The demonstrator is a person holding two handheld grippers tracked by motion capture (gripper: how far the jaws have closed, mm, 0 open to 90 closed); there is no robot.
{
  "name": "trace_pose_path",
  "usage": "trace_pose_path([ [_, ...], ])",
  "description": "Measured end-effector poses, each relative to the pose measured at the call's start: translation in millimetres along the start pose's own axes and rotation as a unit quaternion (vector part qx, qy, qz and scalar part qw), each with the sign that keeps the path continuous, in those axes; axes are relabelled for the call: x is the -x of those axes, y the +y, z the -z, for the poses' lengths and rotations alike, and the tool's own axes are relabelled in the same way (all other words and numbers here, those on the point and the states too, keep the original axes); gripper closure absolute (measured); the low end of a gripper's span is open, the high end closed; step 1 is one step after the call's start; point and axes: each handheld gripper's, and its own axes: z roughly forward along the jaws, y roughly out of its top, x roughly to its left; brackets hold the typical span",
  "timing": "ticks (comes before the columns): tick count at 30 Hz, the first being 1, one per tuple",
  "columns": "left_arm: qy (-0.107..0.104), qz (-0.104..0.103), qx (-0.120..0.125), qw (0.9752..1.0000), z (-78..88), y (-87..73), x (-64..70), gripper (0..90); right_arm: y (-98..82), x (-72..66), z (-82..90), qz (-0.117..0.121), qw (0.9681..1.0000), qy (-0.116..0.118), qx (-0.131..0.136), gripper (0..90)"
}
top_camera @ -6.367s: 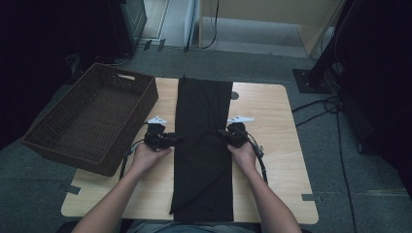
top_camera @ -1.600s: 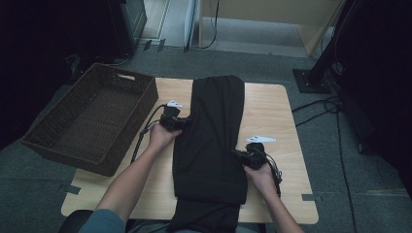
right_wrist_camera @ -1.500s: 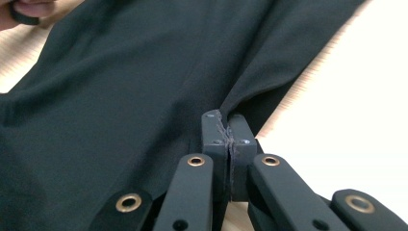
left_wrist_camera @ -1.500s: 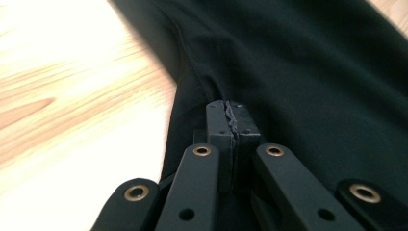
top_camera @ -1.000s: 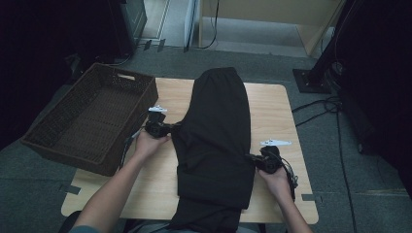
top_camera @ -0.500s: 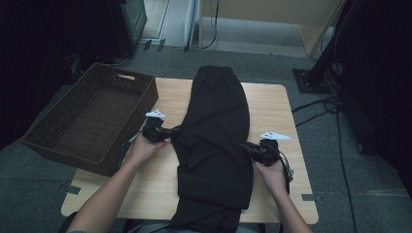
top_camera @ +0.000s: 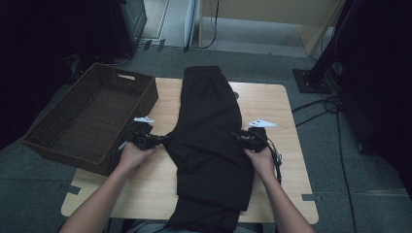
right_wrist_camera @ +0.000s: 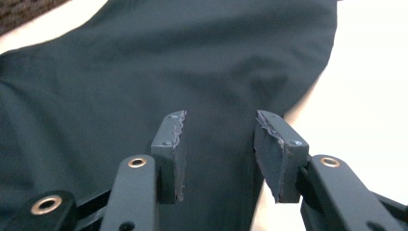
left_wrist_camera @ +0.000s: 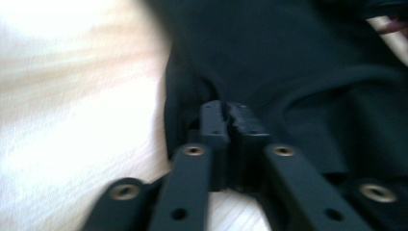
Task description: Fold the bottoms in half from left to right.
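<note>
A black garment (top_camera: 209, 121) lies lengthwise on the wooden table (top_camera: 272, 107), its near part folded over and hanging off the front edge. My left gripper (top_camera: 163, 140) is at its left edge. In the left gripper view the jaws (left_wrist_camera: 230, 111) have just been opening a little and show only a narrow slit, with the bunched cloth edge (left_wrist_camera: 288, 57) still pinched at the tips. My right gripper (top_camera: 238, 137) is at the right edge. Its jaws (right_wrist_camera: 219, 139) have just been opening and stand apart over the cloth (right_wrist_camera: 144, 57), with nothing pinched between the pads.
A dark wicker basket (top_camera: 92, 116) sits at the table's left side, overhanging the edge, and its corner (right_wrist_camera: 19, 9) appears in the right gripper view. Bare wood (right_wrist_camera: 375, 72) lies to the garment's right. Cables run across the floor on the right.
The right hand moved left and away from the person along the garment's right edge, and its jaws came apart. The left hand slid slightly toward the person at the left edge.
</note>
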Motion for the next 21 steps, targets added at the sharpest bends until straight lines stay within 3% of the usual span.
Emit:
trace_pose_path([
  [5, -0.008, 0.000, 0.036, 0.9993, 9.7, 21.8, 5.0, 62.2, 19.1, 5.1, -15.4, 0.009, 0.9996, -0.010, 0.023, 48.2],
  [8, -0.001, 0.008, 0.042, 0.9991, 3.0, 38.4, 3.5, 54.6, 27.3, 13.7, -27.2, 0.005, 0.9992, -0.033, 0.024, 42.8],
  [12, 0.005, 0.013, 0.029, 0.9995, -21.4, 52.3, -4.2, 54.2, 27.1, 25.2, -46.6, -0.005, 0.9990, -0.044, -0.007, 42.4],
  [14, 0.013, 0.019, 0.028, 0.9993, -33.5, 53.8, -9.0, 54.3, 25.0, 24.7, -54.8, 0.007, 0.9985, -0.050, -0.022, 42.5],
  [16, 0.012, 0.032, 0.023, 0.9991, -43.0, 52.0, -13.3, 54.2, 22.9, 20.7, -60.0, 0.013, 0.9985, -0.050, -0.017, 41.8],
  [19, 0.027, 0.015, -0.003, 0.9995, -56.6, 48.6, -15.9, 54.5, 23.0, 11.5, -64.4, 0.028, 0.9983, -0.048, -0.017, 40.4],
  [21, 0.025, 0.020, 0.004, 0.9995, -59.2, 47.8, -16.8, 55.5, 22.2, 4.3, -67.4, 0.050, 0.9969, -0.058, -0.019, 40.9],
])
